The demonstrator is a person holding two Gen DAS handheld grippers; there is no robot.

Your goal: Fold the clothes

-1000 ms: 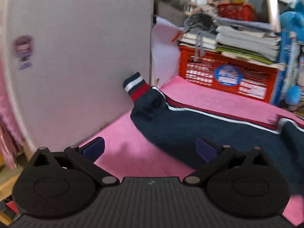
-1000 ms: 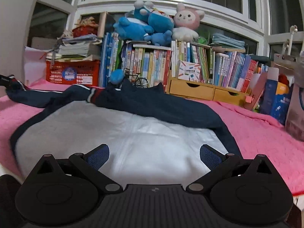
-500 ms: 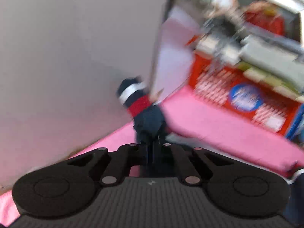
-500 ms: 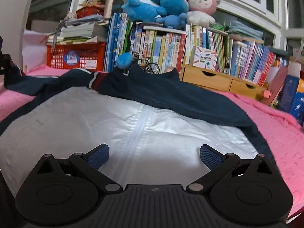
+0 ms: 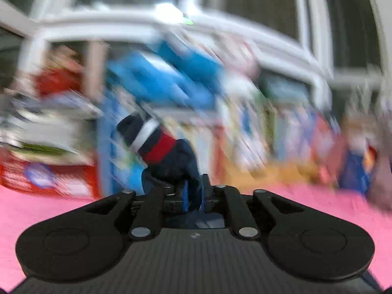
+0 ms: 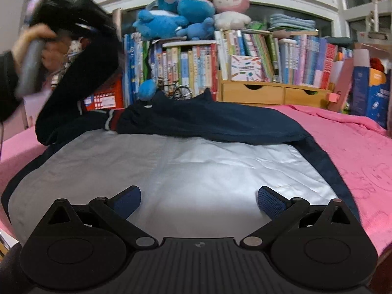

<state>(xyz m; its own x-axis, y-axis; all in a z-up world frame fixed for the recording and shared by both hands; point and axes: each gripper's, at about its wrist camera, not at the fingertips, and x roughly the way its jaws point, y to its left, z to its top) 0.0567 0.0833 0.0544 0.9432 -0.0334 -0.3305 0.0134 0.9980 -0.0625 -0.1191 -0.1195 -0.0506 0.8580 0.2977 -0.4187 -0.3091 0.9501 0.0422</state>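
Your left gripper was clenched on the navy jacket sleeve, its red-and-white striped knit cuff sticking up past the blue pads, with the background blurred. In the right wrist view, your hand held that sleeve raised in an arc above the left side of the pink blanket. The navy jacket with a silver-grey lining lay spread lining-up on the blanket, its other sleeve folded across the far edge. Your right gripper hung over the lining, jaws spread wide and holding nothing.
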